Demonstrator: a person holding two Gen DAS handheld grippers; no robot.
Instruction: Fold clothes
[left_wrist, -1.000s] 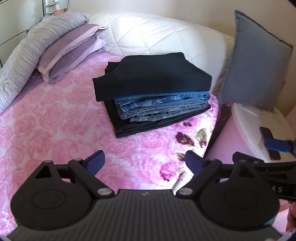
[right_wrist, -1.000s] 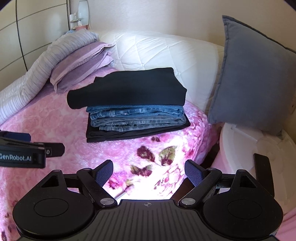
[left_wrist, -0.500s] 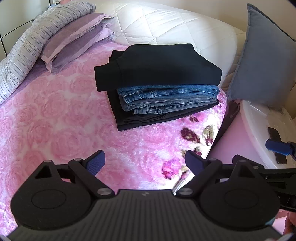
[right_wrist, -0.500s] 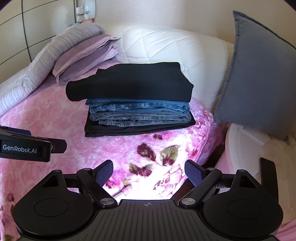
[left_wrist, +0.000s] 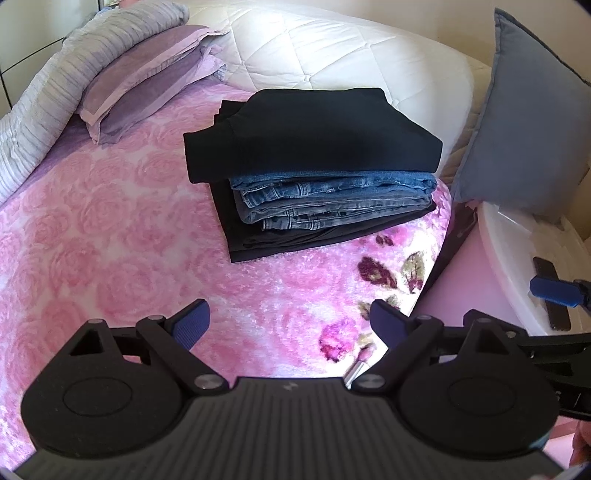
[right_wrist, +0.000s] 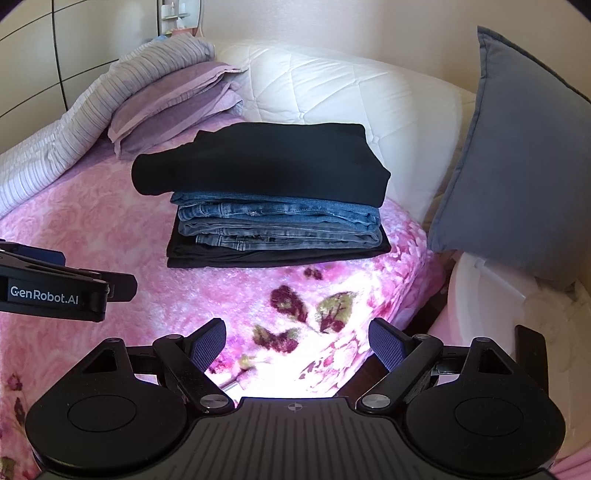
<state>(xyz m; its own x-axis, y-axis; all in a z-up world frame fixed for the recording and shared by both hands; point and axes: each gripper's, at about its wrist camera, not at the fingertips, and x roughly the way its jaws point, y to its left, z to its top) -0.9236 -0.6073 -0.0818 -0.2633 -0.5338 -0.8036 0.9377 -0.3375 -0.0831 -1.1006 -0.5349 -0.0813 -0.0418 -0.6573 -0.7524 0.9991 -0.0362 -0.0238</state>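
Clothes stack (left_wrist: 314, 166) nearer; both tools agape, empty.

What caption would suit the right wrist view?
Open right gripper faces a stack of folded black and blue denim clothes on a pink floral bedspread.

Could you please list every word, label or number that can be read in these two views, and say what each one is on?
"GenRobot.AI": white lettering on the black side of the left gripper, seen in the right wrist view.
Pale marks on the right gripper body at the left wrist view's right edge: cut off, unreadable.
No other text is visible.
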